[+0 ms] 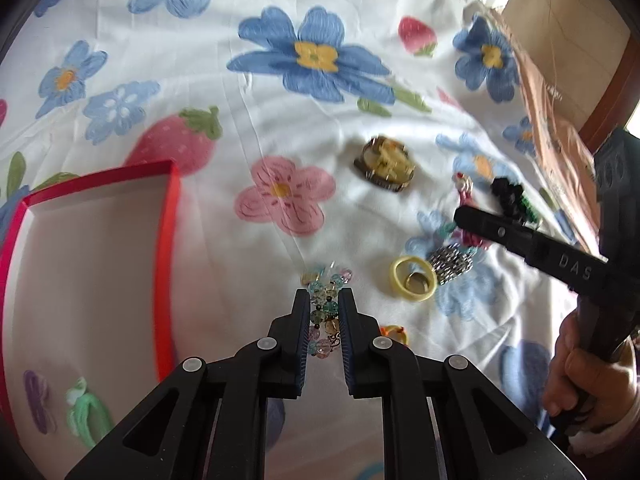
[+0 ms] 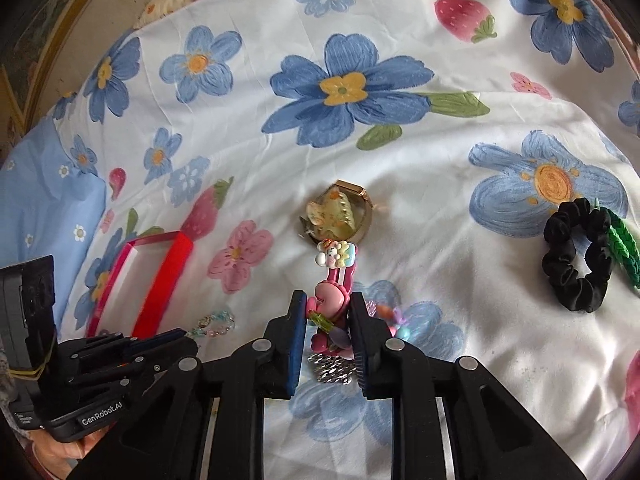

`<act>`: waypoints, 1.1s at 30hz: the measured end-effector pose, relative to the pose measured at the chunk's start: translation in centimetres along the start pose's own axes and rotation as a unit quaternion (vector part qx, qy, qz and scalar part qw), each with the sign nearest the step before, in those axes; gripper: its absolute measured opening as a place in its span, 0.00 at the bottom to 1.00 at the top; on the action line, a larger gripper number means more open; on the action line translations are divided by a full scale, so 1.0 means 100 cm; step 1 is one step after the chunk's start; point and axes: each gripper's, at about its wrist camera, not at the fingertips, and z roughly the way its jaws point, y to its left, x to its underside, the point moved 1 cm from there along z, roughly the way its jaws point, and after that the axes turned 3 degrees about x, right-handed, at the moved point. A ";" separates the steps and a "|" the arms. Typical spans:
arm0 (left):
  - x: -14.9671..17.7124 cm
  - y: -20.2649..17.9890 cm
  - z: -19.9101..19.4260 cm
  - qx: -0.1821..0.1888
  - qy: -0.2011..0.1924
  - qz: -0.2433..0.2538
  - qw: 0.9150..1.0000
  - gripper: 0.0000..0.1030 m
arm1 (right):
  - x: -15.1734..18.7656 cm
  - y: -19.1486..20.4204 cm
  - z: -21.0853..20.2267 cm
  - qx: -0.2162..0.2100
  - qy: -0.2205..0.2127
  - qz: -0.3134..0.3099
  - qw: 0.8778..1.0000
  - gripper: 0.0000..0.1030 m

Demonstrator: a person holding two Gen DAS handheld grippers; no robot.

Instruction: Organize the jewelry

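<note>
My left gripper [image 1: 324, 300] is shut on a bracelet of pastel glass beads [image 1: 325, 312], whose beads show between and beyond the fingers. A red-walled box [image 1: 164, 248] with a pale inside lies open at the left. My right gripper [image 2: 328, 304] is closed around a pink hair clip with a rainbow cartoon charm [image 2: 334, 280]; the same gripper shows in the left wrist view [image 1: 464, 216]. A silver chain [image 2: 332, 368] lies under the right fingers. A yellow ring [image 1: 414, 278] with a small metal ring inside lies right of the beads.
All lies on a white floral bedsheet [image 1: 280, 120]. A gold watch with a yellow claw clip on it [image 2: 338, 214] lies ahead. A black scrunchie [image 2: 576, 254] and a green braided band [image 2: 624, 248] lie at the right. The red box [image 2: 160, 280] shows at the left.
</note>
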 end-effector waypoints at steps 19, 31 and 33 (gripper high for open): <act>0.018 0.019 -0.089 0.018 -0.064 -0.008 0.998 0.00 | 0.009 0.049 -0.034 -0.058 -0.014 -0.016 0.998 0.20; 0.031 -0.009 -0.025 -0.022 0.024 0.017 0.999 0.23 | 0.029 0.015 -0.036 -0.030 0.004 0.012 0.999 0.20; 0.030 -0.012 -0.014 -0.037 0.033 0.014 0.999 0.37 | 0.038 0.005 -0.034 -0.018 0.013 0.014 1.000 0.20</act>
